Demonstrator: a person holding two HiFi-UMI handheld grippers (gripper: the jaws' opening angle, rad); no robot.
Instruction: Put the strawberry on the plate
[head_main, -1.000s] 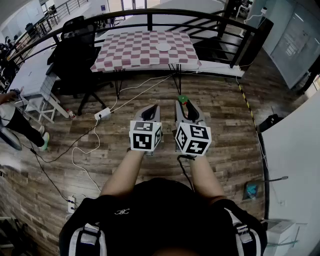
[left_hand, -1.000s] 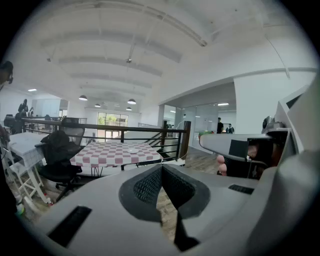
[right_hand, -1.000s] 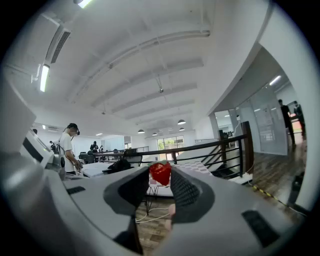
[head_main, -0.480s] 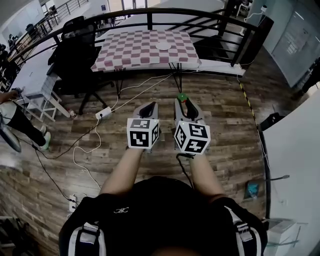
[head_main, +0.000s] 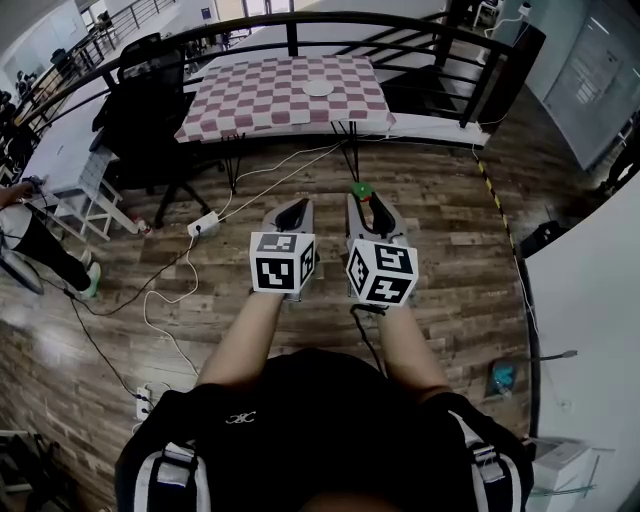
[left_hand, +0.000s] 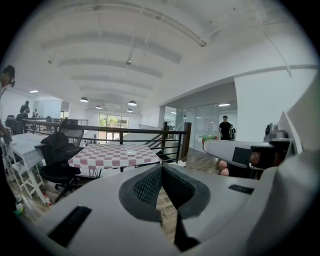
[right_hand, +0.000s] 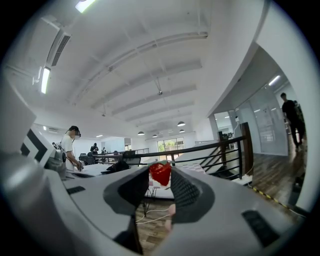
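A red strawberry (right_hand: 160, 173) with a green top sits pinched between the tips of my right gripper (right_hand: 160, 176), which is shut on it; in the head view the strawberry (head_main: 361, 190) shows at that gripper's (head_main: 365, 200) front end. My left gripper (head_main: 293, 214) is held beside it, jaws shut and empty, tips meeting (left_hand: 161, 166). The white plate (head_main: 318, 88) lies on a red-and-white checkered table (head_main: 250, 105), well ahead of both grippers. From the left gripper view the plate (left_hand: 130, 152) is small and far off.
Both grippers hover over a wooden floor with white cables and a power strip (head_main: 203, 225). A black office chair (head_main: 150, 110) stands left of the table, and a black railing (head_main: 420, 40) runs behind it. A person (head_main: 30, 245) stands at far left beside a white desk (head_main: 60, 150).
Both grippers have drifted slightly forward toward the table, still side by side. The strawberry stays in the right gripper.
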